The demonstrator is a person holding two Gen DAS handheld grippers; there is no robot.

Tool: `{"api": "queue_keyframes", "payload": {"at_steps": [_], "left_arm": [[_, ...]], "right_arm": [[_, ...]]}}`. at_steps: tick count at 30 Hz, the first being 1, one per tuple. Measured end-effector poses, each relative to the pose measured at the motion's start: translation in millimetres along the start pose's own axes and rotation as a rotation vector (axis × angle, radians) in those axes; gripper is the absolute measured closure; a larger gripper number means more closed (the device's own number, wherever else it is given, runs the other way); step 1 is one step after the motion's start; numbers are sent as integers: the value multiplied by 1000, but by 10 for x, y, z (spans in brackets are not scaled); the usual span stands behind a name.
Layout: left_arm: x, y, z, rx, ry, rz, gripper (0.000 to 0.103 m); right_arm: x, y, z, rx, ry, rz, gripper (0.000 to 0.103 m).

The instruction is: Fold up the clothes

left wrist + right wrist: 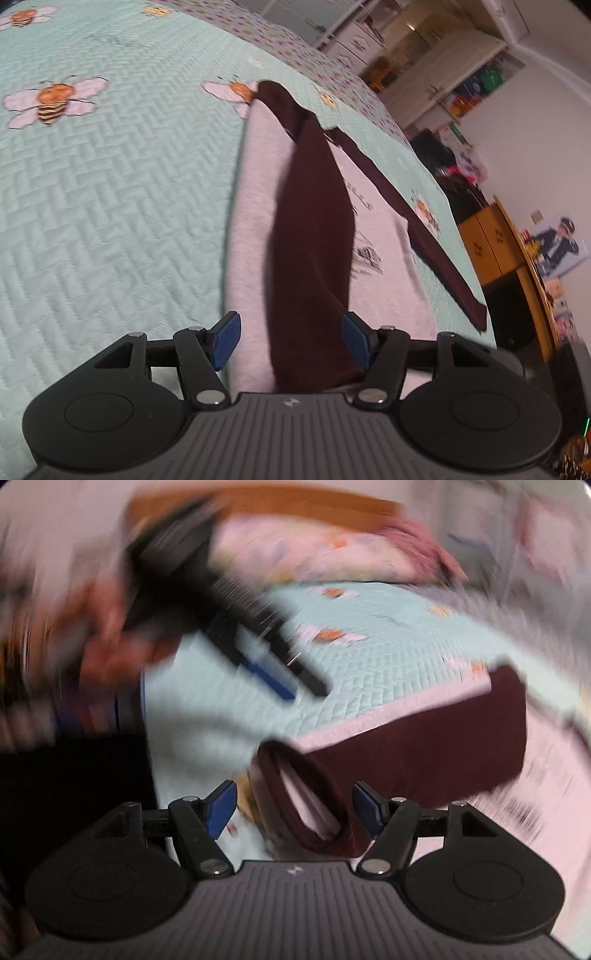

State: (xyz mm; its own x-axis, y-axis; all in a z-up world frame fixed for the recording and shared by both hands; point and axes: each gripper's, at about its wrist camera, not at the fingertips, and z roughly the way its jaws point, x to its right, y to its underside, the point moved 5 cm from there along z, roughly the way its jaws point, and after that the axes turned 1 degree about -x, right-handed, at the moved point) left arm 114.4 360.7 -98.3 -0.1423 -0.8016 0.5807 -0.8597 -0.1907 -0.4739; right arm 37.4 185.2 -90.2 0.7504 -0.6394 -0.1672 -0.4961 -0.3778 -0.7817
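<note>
One garment occupies us here: a pale grey shirt with dark maroon sleeves, lying flat on the mint quilt patterned with bees. We see one maroon sleeve folded inward over the grey body, running lengthwise toward our left gripper, whose blue pads stand apart on either side of the cloth without pressing it; the jaws are open and hold nothing. The other sleeve lies stretched along the far edge of the shirt, near the quilt's border, and does not look brought in yet. From our right wrist view, heavily blurred, the cuff of the folded sleeve sits between the spread pads of our right gripper, which stands wide and loose around it, not clamping. Across the bed that same blurred view catches the left gripper and the hand that carries it. We judge the fold to be at an early stage: one sleeve is laid across, the second sleeve remains, and the body has yet to be doubled over into a compact shape. A pillow and a wooden headboard lie beyond, while cabinets line the room's edge.
</note>
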Motion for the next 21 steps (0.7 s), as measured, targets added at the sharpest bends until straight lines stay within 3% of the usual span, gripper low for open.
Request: {"api": "queue_keyframes", "payload": {"at_steps": [4, 9, 12, 17, 21], "left_arm": [[70, 58, 94, -38, 16, 21, 39], [136, 213, 308, -137, -4, 108, 38], [102, 256, 407, -160, -29, 126, 38], [74, 76, 381, -135, 38, 59, 38], [73, -276, 478, -71, 35, 43, 37]], "right_arm": [[539, -70, -46, 101, 2, 364, 33], [1074, 26, 80, 126, 26, 719, 33], [1374, 55, 159, 139, 70, 825, 33], [2038, -20, 323, 200, 95, 965, 32], [2409, -47, 523, 204, 38, 1052, 32]]}}
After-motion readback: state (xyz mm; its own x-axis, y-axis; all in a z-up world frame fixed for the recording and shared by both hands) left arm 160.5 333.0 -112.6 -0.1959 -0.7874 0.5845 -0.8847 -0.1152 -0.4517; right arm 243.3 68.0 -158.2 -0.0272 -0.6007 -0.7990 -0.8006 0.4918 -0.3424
